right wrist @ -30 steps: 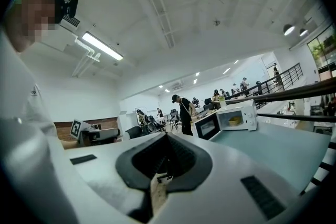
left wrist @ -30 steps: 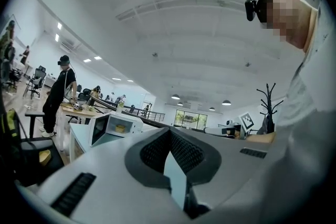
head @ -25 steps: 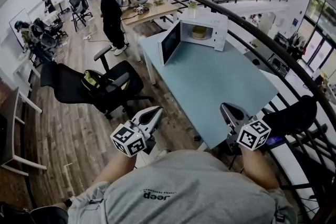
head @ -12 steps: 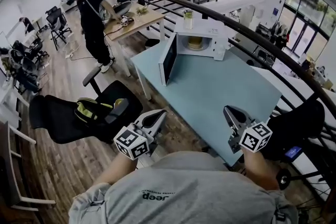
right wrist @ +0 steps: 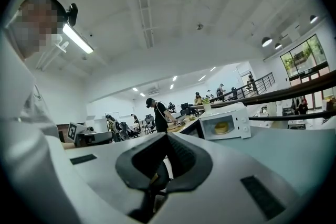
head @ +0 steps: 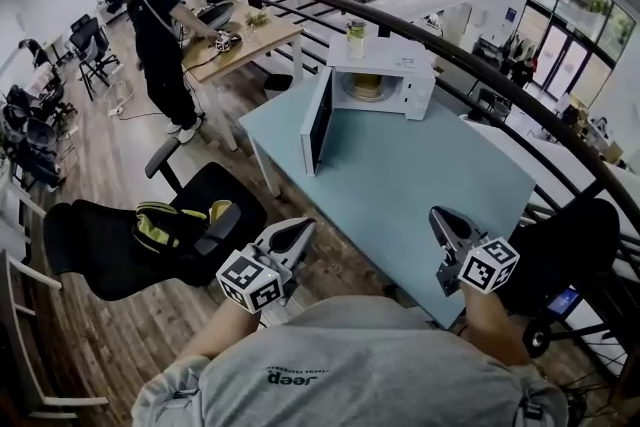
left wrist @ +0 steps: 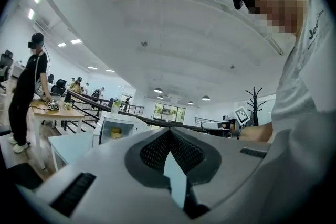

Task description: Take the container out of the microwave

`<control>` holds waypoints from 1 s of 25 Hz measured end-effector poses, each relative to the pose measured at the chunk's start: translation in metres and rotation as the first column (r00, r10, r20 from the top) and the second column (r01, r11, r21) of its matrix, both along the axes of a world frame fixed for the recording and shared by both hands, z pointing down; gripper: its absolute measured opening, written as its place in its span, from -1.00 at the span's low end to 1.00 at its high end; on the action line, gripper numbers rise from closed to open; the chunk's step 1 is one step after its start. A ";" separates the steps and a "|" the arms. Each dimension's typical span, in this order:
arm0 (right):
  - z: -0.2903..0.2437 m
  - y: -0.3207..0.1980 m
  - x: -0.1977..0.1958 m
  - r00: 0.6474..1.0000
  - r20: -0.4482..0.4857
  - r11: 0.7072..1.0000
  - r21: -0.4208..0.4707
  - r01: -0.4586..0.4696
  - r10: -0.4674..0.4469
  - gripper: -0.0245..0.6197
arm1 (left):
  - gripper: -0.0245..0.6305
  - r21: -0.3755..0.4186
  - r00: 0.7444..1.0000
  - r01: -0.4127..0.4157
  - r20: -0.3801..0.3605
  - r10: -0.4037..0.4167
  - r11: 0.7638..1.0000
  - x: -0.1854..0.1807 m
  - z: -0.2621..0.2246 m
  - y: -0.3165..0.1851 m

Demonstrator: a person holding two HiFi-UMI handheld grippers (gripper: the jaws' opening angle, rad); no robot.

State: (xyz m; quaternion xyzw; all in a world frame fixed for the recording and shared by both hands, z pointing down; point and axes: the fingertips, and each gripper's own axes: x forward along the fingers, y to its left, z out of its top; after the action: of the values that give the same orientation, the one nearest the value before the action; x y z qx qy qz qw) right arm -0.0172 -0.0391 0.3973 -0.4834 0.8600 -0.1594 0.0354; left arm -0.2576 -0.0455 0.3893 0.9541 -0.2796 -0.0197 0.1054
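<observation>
Both tongs, left (head: 298, 229) & right (head: 441, 218), have come nearer the desk (head: 430, 180) w/ the wearer; the microwave (head: 412, 85) now shows closer. Each pair is pressed together, nothing held. Container (head: 366, 86) sits inside the microwave at the desk's far end, door (head: 318, 120) swung open. Risks: reaching in w/ tongs unspread would likely shove the container back; a knocked door or casing could topple the cup (head: 356, 38) on top. Count: 2 tongs, 1 microwave, 1 container, 1 cup, 1 desk.

table (head: 420, 177): bare before microwave (head: 398, 75) | door (head: 317, 122): swung open, left side
</observation>
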 end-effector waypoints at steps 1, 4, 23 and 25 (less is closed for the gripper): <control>0.001 -0.004 0.002 1.000 0.000 1.000 -0.002 0.001 -0.001 -0.89 | -0.91 -0.002 1.000 0.000 0.002 0.000 1.000 0.002 0.002 -0.003; 0.006 -0.013 0.011 1.000 0.001 1.000 -0.012 0.005 -0.005 -0.89 | -0.91 -0.011 1.000 0.004 0.010 -0.004 1.000 0.011 0.008 -0.011; 0.056 -0.138 0.099 0.985 -0.023 0.985 -0.043 0.169 -0.170 -0.89 | -0.91 -0.107 0.985 0.161 0.084 -0.153 0.981 0.169 0.052 -0.106; 0.066 -0.165 0.095 0.986 -0.047 0.986 -0.049 0.157 -0.159 -0.89 | -0.91 -0.103 0.985 0.158 0.091 -0.149 0.982 0.168 0.059 -0.128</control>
State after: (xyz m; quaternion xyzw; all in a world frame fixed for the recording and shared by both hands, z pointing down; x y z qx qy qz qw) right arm 0.0782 -0.2045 0.4632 -0.4181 0.8925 -0.1690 -0.0102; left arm -0.0900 -0.1732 0.4487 0.9224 -0.3572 0.0272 0.1443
